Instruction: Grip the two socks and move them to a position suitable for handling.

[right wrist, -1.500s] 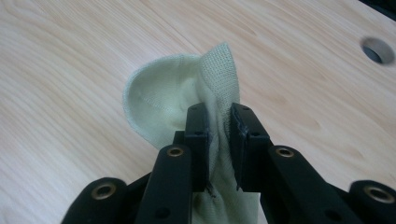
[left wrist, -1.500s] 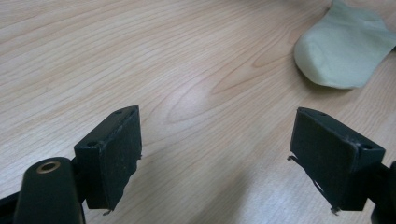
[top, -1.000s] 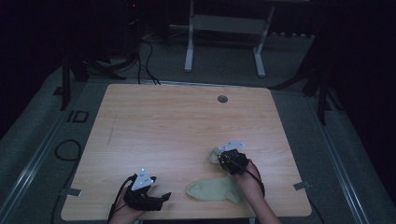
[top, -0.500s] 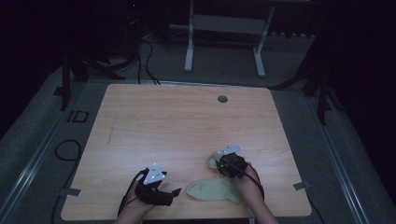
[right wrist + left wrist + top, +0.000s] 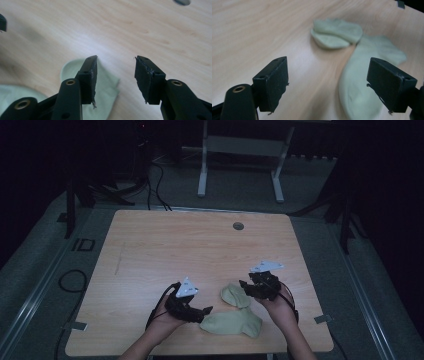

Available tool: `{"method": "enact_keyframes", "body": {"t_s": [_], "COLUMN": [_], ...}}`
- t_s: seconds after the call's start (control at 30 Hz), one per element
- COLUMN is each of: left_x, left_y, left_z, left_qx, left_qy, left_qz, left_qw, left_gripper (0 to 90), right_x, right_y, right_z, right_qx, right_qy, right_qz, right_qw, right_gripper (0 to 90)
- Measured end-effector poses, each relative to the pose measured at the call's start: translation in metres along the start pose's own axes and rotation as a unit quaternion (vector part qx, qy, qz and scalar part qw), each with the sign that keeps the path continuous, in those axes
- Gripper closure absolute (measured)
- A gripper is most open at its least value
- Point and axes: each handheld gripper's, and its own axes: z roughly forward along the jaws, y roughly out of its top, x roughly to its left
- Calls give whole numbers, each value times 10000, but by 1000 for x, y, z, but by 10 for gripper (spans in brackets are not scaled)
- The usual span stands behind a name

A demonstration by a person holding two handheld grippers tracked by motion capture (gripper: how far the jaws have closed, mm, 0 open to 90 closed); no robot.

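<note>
From above we see the sock lying flat, long axis across the table, folded end toward our right gripper. Its jaws have just been opening, empty; the left gripper view shows wide, empty jaws.

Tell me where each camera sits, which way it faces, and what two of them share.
High view: above the near table edge, looking forward and down; both forearms, left gripper and right gripper show.
Left gripper view: rides that gripper, looks along its open jaws at the pale green sock.
Right gripper view: rides that gripper, looks down past its open jaws.
Shared: the sock's folded end.
</note>
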Motion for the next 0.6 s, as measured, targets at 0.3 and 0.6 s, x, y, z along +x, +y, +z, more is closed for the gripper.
{"method": "enact_keyframes", "body": {"t_s": [0.3,0.6], "left_x": [9,7], "left_y": [36,37], "left_z": [37,84], "left_qx": [156,810], "left_qy": [-175,-112], "left_qz": [-292,-406], "left_qw": [9993,9958], "left_gripper": [245,463], "right_x": [-7,-4], "right_y": [0,-19], "right_z": [14,47], "right_qx": [65,553], "right_qy": [280,560], "right_qz": [91,-288], "right_qw": [9995,9965], "right_gripper": [553,607]}}
